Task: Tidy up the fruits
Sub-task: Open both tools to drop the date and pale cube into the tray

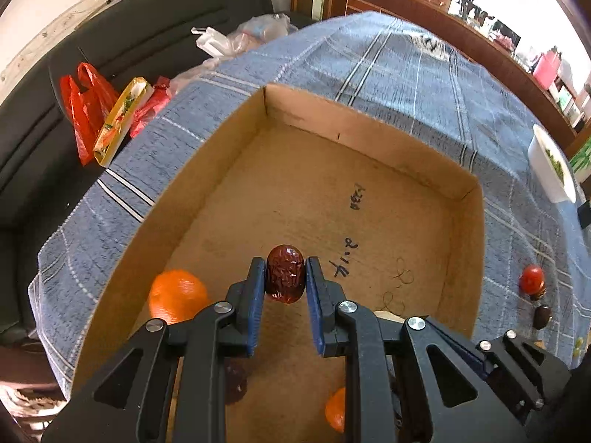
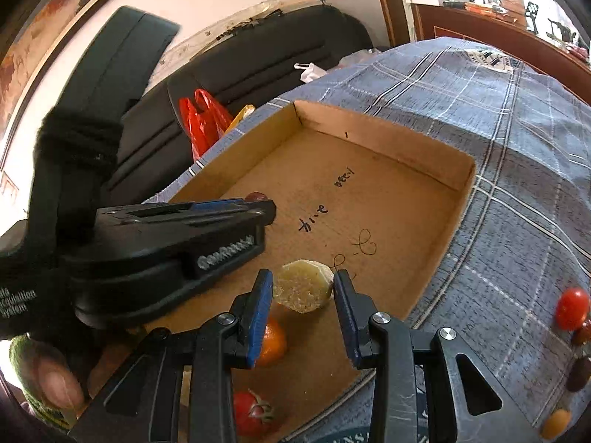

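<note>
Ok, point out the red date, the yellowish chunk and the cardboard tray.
red date (image 1: pixel 285 272), left wrist view, its wrinkled front
yellowish chunk (image 2: pixel 303 287), right wrist view, its cut face
cardboard tray (image 1: pixel 369 129), left wrist view, far wall

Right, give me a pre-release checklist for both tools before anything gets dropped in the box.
1. Left tool shut on the red date: ok.
2. Date is over the cardboard box floor, inside the walls: ok.
3. Right tool holds the pale yellow-green fruit piece: cannot tell; the fingers flank it, contact unclear.
4. That piece is over the box: ok.
5. Drop spots free of the orange and tomato: ok under the date; the orange sits close under the right tool.
6. Loose fruit left on the tablecloth: not ok, cherry tomato remains outside.
</note>
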Motion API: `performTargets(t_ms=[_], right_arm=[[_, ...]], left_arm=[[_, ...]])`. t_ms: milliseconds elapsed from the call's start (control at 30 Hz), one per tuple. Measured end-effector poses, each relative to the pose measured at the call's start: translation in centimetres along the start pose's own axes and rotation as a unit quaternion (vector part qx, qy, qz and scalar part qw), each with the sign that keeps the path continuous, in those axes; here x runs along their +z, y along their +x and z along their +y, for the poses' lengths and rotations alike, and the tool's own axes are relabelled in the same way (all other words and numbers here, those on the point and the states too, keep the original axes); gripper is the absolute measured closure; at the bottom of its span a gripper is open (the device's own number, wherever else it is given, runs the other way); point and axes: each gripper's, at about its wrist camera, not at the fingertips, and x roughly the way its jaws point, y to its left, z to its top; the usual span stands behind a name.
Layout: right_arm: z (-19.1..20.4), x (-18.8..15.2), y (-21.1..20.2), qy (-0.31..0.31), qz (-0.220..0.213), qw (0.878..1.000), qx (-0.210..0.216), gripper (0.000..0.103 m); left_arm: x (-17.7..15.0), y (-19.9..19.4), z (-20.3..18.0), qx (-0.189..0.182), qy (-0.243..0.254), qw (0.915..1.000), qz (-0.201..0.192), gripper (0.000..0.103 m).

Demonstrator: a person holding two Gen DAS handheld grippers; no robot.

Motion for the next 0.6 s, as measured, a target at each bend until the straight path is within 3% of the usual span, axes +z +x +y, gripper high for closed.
performTargets(t_ms=[267, 433, 533, 600], right_arm=[[0.3, 0.1, 0.6, -0.010, 0.014, 1.000, -0.003, 0.065], [0.1, -0.1, -0.5, -0.006, 0.003, 1.000, -0.005, 0.052], [-0.2, -0.5, -1.8, 0.001, -0.006, 1.000, -0.003, 0.051], [-0.3, -1.0, -3.0, 0.007, -0.014, 1.000, -0.001, 0.051]], left_arm=[[0.0, 0.3, -0.2, 0.004, 0.001, 1.0000, 0.009, 0.083], [0.0, -0.1, 0.6, -0.012, -0.018, 0.9996, 0.019, 0.082], [-0.3, -1.3, 1.1, -0.024, -0.033, 0.9991, 0.013, 0.082], [-0.7, -2.2, 1.0, -0.026, -0.034, 0.9991, 0.004, 0.075]])
